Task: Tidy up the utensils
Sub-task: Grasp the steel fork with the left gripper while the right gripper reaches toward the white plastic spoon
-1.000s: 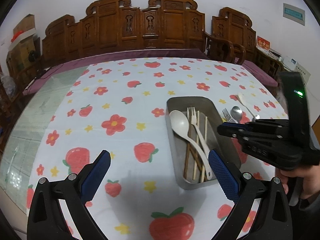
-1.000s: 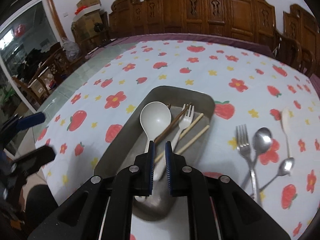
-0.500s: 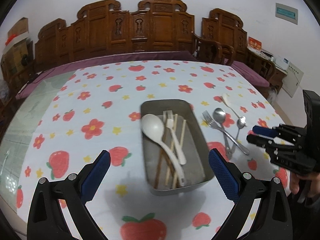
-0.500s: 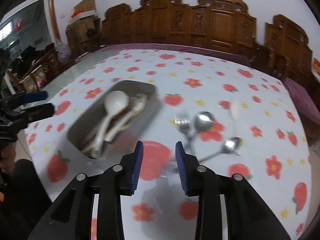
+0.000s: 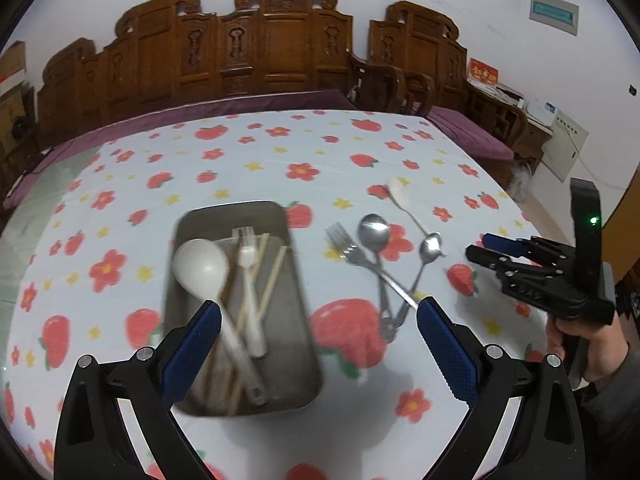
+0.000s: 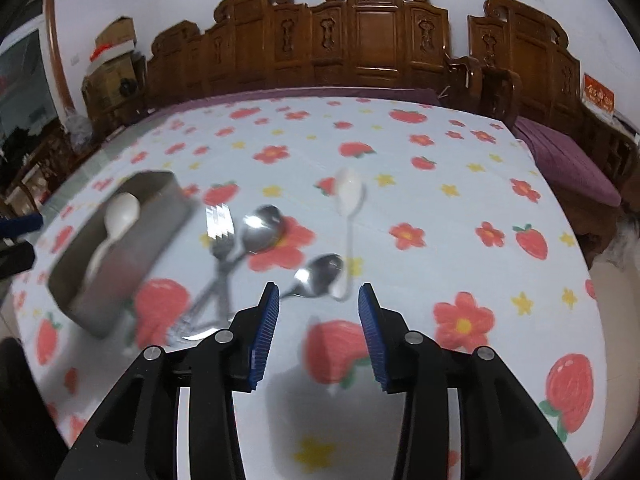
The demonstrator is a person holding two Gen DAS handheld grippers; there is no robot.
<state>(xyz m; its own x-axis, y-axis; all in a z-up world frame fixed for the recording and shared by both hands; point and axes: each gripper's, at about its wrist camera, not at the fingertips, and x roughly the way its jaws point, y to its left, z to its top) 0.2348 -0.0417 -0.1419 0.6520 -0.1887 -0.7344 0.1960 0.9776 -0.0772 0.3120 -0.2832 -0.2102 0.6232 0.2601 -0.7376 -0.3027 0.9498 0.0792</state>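
Observation:
A grey metal tray (image 5: 294,312) (image 6: 158,232) holds a white ladle (image 5: 200,266), a white plastic fork (image 5: 246,252) and wooden chopsticks (image 5: 272,280). To its right on the cloth lie a metal fork (image 5: 344,242) (image 6: 219,224), a large metal spoon (image 5: 373,230) (image 6: 264,222), a small metal spoon (image 5: 431,243) (image 6: 320,270) and a white spoon (image 5: 396,190) (image 6: 349,194). My left gripper (image 5: 318,354) is open and empty above the tray's near end. My right gripper (image 6: 318,320) (image 5: 478,246) is open and empty, just short of the small metal spoon.
The table wears a white cloth with strawberries and flowers (image 6: 440,200). Carved wooden chairs (image 5: 280,48) line the far edge. The table's right edge (image 5: 532,224) is close to my right gripper. Cardboard boxes (image 6: 114,56) stand at the far left.
My right gripper has swung from over the tray to the loose cutlery on the right and opened from shut to wide. My left gripper has shifted right, staying open.

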